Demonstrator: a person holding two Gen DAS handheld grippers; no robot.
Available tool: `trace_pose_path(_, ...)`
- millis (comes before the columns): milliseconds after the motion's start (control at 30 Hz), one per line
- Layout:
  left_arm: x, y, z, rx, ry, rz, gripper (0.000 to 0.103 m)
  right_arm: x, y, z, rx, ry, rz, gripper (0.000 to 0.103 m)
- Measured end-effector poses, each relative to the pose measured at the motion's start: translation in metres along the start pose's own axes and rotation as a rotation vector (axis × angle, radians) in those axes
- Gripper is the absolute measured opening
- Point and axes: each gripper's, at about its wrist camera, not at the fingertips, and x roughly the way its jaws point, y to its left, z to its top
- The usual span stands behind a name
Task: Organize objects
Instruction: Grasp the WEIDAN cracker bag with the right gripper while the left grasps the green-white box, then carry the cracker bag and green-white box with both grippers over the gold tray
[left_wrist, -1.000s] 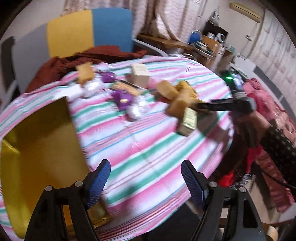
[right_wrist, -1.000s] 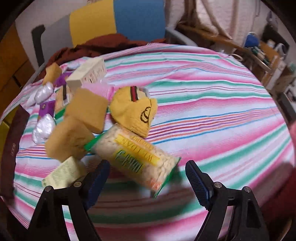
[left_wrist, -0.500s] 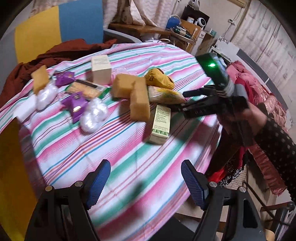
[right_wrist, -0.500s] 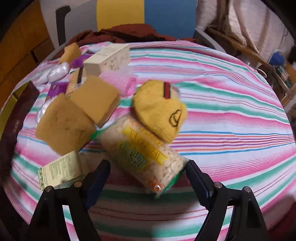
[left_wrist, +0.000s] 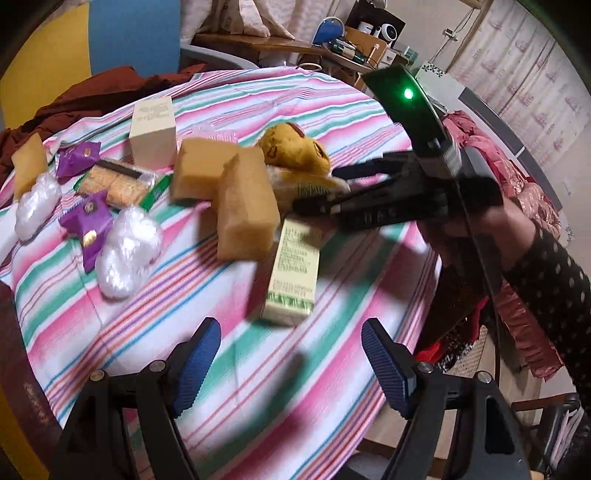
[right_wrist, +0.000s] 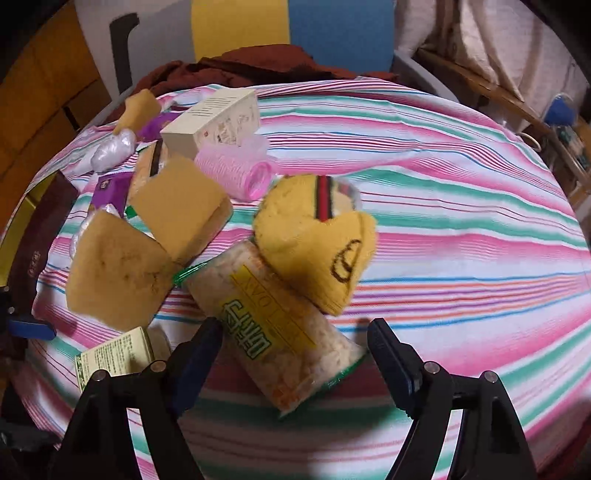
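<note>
Right gripper (right_wrist: 291, 354) hung over the snack bag (right_wrist: 273, 332), low centre of the right wrist view, jaws spread w/ the bag's near end between them, pads not pressing yet; they had just been closing a little. Bag lay flat on the striped tablecloth (right_wrist: 461, 229), its far end tucked under the yellow sock (right_wrist: 314, 247) and touching a tan sponge (right_wrist: 114, 273) at left.

Handling, as a guess: bag looked light, crinkly plastic, slick, contents prob. brittle crackers, so squeeze gently. Best hold seemed across the narrow width near the free end, clear of the sock, which may drag along otherwise. Sponges and sock looked soft, easy to pinch anywhere. Green-printed box (left_wrist: 295, 273), mid frame of the left wrist view, looked stiff; take it across the short sides.

Left gripper (left_wrist: 291, 362) was spread wide, empty, over bare cloth below that box.
</note>
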Motion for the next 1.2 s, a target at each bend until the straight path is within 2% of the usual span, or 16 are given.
trace_pose_path(167, 0.014, -0.004, 0.014, 0.04, 0.01, 0.042, 0.079, -0.005, 0.011, -0.012, 0.012, -0.04, -0.018, 0.069)
trace_pose_path(233, 0.021, -0.004, 0.017, 0.055, 0.019, 0.063, 0.068, -0.009, 0.009, -0.018, 0.07, -0.061, -0.007, 0.063)
trace_pose_path(300, 0.029, -0.003, 0.019, 0.064, 0.031, 0.086, 0.06, -0.015, 0.005, -0.029, 0.161, -0.082, 0.004, 0.061)
trace_pose_path(400, 0.037, -0.003, 0.016, 0.091, 0.04, 0.123, 0.049, -0.025, 0.003, -0.047, 0.262, -0.097, -0.032, 0.061)
trace_pose_path(600, 0.037, -0.021, 0.008, 0.212, -0.005, 0.216, 0.043, -0.042, 0.011, -0.075, 0.376, -0.135, -0.073, 0.061)
trace_pose_path(700, 0.04, -0.018, 0.004, 0.182, 0.031, 0.157, 0.035, -0.044, 0.02, -0.082, 0.384, -0.146, -0.095, 0.061)
trace_pose_path(767, 0.035, -0.014, 0.0, 0.15, 0.016, 0.129, 0.03, -0.045, 0.027, -0.084, 0.384, -0.147, -0.102, 0.061)
trace_pose_path(900, 0.025, -0.007, -0.01, 0.108, 0.009, 0.107, 0.03, -0.048, 0.036, -0.087, 0.4, -0.15, -0.082, 0.05)
trace_pose_path(1200, -0.012, 0.011, -0.048, 0.031, -0.039, 0.08, 0.03, -0.054, 0.059, -0.102, 0.479, -0.144, -0.02, 0.049)
